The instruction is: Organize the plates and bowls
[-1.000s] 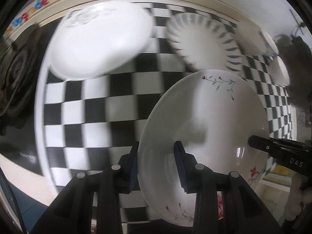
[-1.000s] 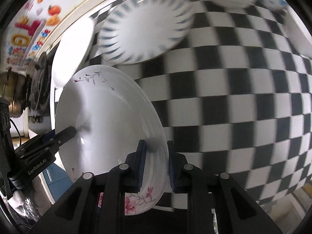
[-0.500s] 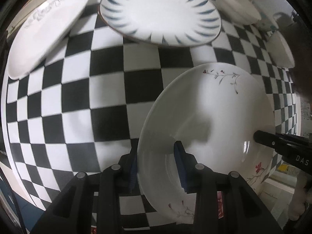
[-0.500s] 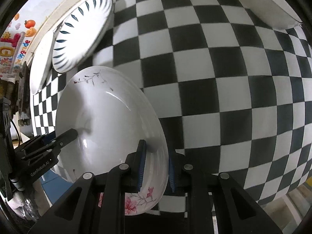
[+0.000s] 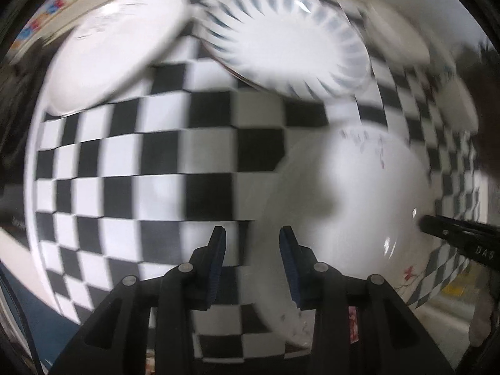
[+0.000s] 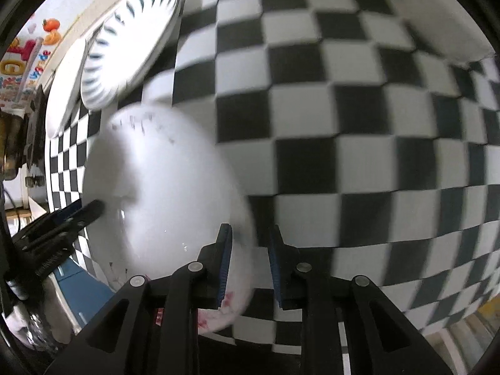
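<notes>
A white floral plate [image 5: 350, 193] is held between both grippers over the checkered tablecloth [image 5: 125, 162]. My left gripper [image 5: 252, 262] straddles its left rim with its jaws around the edge. My right gripper [image 6: 248, 265] straddles its right rim [image 6: 243, 250]. The plate also shows in the right wrist view [image 6: 162, 187]. Both views are blurred by motion. A blue-petal plate [image 5: 287, 47] lies at the back, and a plain white plate [image 5: 115, 53] lies to its left.
White bowls [image 5: 397, 40] sit at the back right, and one bowl [image 6: 443, 22] shows at the top right of the right wrist view. The table's left edge and a sticker-covered wall [image 6: 28, 59] lie beyond the plates.
Both grippers and the floral plate have shifted over the table; the views now blur. The left jaws look slightly wider apart around the rim than before.
</notes>
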`<state>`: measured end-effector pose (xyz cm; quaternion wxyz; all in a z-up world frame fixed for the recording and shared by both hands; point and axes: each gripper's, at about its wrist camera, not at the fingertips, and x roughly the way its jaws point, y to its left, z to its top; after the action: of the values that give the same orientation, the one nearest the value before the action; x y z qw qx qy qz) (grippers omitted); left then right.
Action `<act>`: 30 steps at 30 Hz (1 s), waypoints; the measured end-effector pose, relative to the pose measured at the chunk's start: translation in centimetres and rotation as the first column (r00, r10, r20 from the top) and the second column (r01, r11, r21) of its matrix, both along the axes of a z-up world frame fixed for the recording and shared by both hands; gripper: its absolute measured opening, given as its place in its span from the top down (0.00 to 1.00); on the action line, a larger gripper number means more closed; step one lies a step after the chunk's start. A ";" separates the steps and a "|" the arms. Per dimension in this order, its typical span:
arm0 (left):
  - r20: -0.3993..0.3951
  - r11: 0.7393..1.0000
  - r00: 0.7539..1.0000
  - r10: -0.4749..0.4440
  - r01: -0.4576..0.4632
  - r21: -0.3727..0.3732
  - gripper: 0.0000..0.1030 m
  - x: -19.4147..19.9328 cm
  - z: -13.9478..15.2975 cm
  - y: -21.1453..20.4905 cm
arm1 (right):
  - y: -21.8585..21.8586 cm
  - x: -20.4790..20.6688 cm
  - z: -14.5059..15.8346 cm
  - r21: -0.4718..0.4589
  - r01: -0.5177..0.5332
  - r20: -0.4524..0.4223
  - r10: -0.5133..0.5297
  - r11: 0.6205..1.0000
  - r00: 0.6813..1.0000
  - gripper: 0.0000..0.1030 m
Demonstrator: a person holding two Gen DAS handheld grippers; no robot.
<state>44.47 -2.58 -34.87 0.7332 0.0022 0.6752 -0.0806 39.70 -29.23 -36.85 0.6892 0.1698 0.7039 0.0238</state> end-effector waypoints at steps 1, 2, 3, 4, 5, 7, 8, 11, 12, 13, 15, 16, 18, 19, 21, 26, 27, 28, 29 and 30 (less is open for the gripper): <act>0.024 0.999 0.998 0.050 -0.050 -0.008 0.68 -0.1 1.4 1.6 | -0.7 0.2 1.2 0.003 0.007 0.019 -0.007 1.000 1.000 0.65; 0.043 0.996 0.995 0.087 -0.086 -0.017 0.68 -0.1 2.5 2.9 | -1.1 0.5 2.7 0.007 0.005 0.052 -0.005 1.000 0.999 0.57; 0.065 0.992 0.990 0.127 -0.125 -0.030 0.68 0.0 3.6 4.2 | -1.1 0.9 3.9 0.007 -0.005 0.084 0.005 1.000 0.996 0.53; 0.084 0.987 0.983 0.162 -0.159 -0.037 0.67 0.2 4.4 5.4 | -0.7 1.6 5.5 0.008 -0.023 0.131 0.021 1.000 0.991 0.45; 0.101 0.980 0.975 0.198 -0.194 -0.047 0.65 0.5 5.2 6.7 | 0.0 2.5 7.1 0.014 -0.046 0.183 0.043 0.999 0.982 0.35; 0.125 0.965 0.957 0.260 -0.254 -0.062 0.61 1.8 6.3 9.0 | 2.3 4.8 9.4 0.051 -0.106 0.260 0.089 0.993 0.962 0.25; 0.134 0.957 0.948 0.288 -0.282 -0.061 0.61 2.7 6.6 9.9 | 3.8 6.2 10.2 0.083 -0.137 0.293 0.108 0.987 0.950 0.24; 0.106 0.924 0.919 0.379 -0.369 -0.101 0.61 5.2 5.7 13.1 | 9.8 11.8 10.8 0.124 -0.228 0.328 0.177 0.966 0.928 0.24; 0.078 0.906 0.906 0.415 -0.404 -0.127 0.61 6.3 4.9 14.7 | 11.5 13.6 10.6 0.122 -0.248 0.321 0.198 0.961 0.926 0.24; 0.067 0.889 0.891 0.448 -0.437 -0.133 0.61 7.0 4.2 16.2 | 13.6 15.9 10.1 0.127 -0.274 0.308 0.225 0.953 0.924 0.24; 0.050 0.867 0.872 0.488 -0.478 -0.140 0.61 8.2 3.1 17.9 | 17.3 20.2 8.6 0.134 -0.297 0.266 0.255 0.945 0.930 0.24; 0.035 0.850 0.856 0.516 -0.506 -0.145 0.61 9.0 2.2 19.4 | 18.5 21.9 8.2 0.130 -0.305 0.240 0.269 0.943 0.933 0.24; 0.016 0.829 0.838 0.546 -0.537 -0.155 0.61 9.9 1.2 21.1 | 20.9 24.8 6.9 0.116 -0.326 0.201 0.299 0.938 0.933 0.24; 0.009 0.819 0.829 0.559 -0.550 -0.162 0.61 10.5 0.6 22.0 | 22.2 26.4 6.2 0.113 -0.342 0.191 0.318 0.933 0.929 0.24; -0.008 0.814 0.825 0.564 -0.558 -0.162 0.61 11.3 -0.5 22.7 | 24.2 28.7 4.8 0.102 -0.368 0.168 0.348 0.924 0.922 0.24; -0.038 0.823 0.834 0.551 -0.550 -0.146 0.61 13.7 -2.7 23.3 | 27.8 32.5 0.3 0.108 -0.411 0.112 0.400 0.905 0.910 0.24; -0.041 0.825 0.837 0.546 -0.546 -0.148 0.61 14.1 -3.1 23.2 | 28.0 33.0 -0.5 0.104 -0.411 0.095 0.402 0.906 0.911 0.24; -0.044 0.829 0.841 0.540 -0.540 -0.147 0.61 14.7 -3.4 23.1 | 28.3 33.5 -1.2 0.103 -0.410 0.085 0.402 0.906 0.912 0.25; -0.047 0.833 0.844 0.534 -0.534 -0.146 0.61 14.9 -3.6 23.0 | 28.5 33.9 -1.8 0.109 -0.410 0.071 0.404 0.906 0.912 0.26; -0.044 0.834 0.846 0.532 -0.532 -0.147 0.61 15.1 -3.6 22.9 | 28.6 34.1 -2.4 0.114 -0.408 0.058 0.404 0.906 0.913 0.27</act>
<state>59.57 20.29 -38.44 0.7243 -0.2420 0.6413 0.0744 73.83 -0.67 -39.20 0.6689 0.0614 0.7095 0.2131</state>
